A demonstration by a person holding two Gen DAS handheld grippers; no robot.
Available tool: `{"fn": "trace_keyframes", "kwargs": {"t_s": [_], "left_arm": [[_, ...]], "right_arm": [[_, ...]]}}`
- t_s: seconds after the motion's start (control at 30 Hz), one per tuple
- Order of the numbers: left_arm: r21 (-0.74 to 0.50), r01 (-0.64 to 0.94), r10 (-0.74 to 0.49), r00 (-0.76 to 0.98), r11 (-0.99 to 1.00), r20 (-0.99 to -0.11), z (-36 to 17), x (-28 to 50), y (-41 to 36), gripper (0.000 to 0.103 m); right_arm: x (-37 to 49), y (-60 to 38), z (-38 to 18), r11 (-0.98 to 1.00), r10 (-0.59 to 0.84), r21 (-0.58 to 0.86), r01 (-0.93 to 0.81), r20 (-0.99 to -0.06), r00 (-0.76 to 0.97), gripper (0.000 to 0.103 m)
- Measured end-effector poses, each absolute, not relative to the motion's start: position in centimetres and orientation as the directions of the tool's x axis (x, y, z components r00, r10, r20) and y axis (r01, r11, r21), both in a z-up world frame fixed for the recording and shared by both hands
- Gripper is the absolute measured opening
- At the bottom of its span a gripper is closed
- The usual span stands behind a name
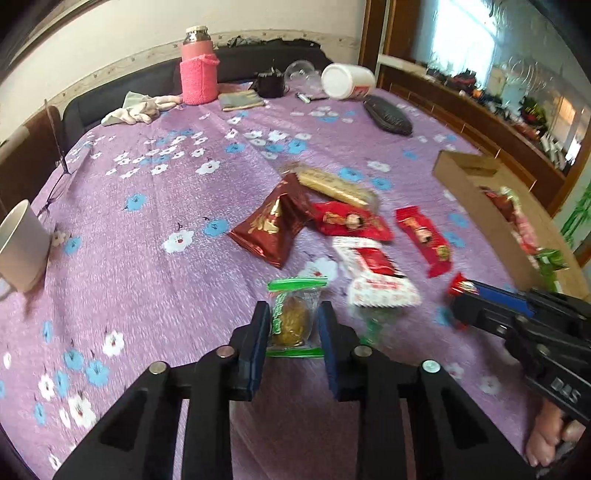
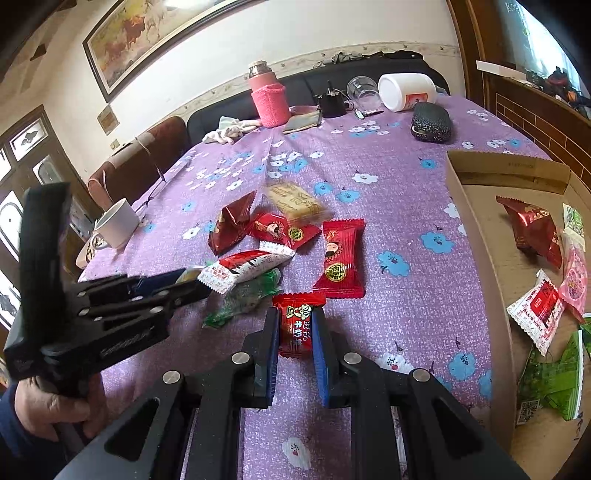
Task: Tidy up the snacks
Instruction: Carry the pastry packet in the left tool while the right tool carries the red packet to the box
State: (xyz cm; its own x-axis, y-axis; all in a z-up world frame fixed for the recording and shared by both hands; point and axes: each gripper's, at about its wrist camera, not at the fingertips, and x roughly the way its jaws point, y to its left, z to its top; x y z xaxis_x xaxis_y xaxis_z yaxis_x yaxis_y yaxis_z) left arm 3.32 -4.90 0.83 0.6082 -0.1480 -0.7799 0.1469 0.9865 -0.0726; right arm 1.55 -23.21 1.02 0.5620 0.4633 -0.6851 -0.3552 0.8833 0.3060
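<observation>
Left gripper [image 1: 293, 326] closed on a clear green-edged pastry packet [image 1: 293, 314]; both pads press its long sides, long axis running away from the camera, green sealed ends near and far. Packet sits near the front edge of the purple floral tablecloth [image 1: 147, 277]

Right gripper [image 2: 295, 328] clamped narrow on a small red candy wrapper [image 2: 298, 325], long axis also pointing away from the camera, crimped top end sticking out past the fingertips

Next out, mid-table: loose snack pile. White-and-red packet [image 2: 243, 268] lying crosswise over a green packet [image 2: 245, 297], red flat sachet [image 2: 340, 258] long axis near-to-far, dark red pillow pack [image 1: 271, 229], blurred beige biscuit bar [image 1: 334, 188] lying diagonal

Cardboard box [image 2: 476, 236] along the right edge of the table, open top

Far edge: pink sleeved flask [image 1: 198, 68], tipped white tub [image 1: 347, 81], dark pouch [image 1: 388, 116], white cloth [image 1: 140, 109]. White mug [image 1: 22, 247] at the left edge

View differences: right wrist sees into the box, where a dark red pack [image 2: 532, 230], a white-red packet [image 2: 537, 310], a pink packet and green packets lie on the floor; left wrist only catches the wall and a few tops. Right wrist also shows the hand [image 2: 55, 402] on the left grip and a framed painting [image 2: 147, 33]; left wrist shows the window side
</observation>
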Motion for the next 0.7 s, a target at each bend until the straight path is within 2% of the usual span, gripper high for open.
{"fn": "trace_keyframes", "kwargs": {"t_s": [0.13, 0.7], "left_arm": [[-0.159, 0.156, -0.222, 0.622, 0.975, -0.751, 1.6, 2.0, -4.5, 0.023], [-0.268, 0.201, -0.333, 0.642, 0.942, -0.69, 3.7, -0.9, -4.5, 0.024]], "right_arm": [[1.5, -23.3, 1.3, 0.882, 0.468, 0.31, -0.356, -0.675, 0.571, 0.018], [0.7, -24.2, 2.4, 0.878, 0.479, 0.324, -0.353, -0.622, 0.619, 0.018]]}}
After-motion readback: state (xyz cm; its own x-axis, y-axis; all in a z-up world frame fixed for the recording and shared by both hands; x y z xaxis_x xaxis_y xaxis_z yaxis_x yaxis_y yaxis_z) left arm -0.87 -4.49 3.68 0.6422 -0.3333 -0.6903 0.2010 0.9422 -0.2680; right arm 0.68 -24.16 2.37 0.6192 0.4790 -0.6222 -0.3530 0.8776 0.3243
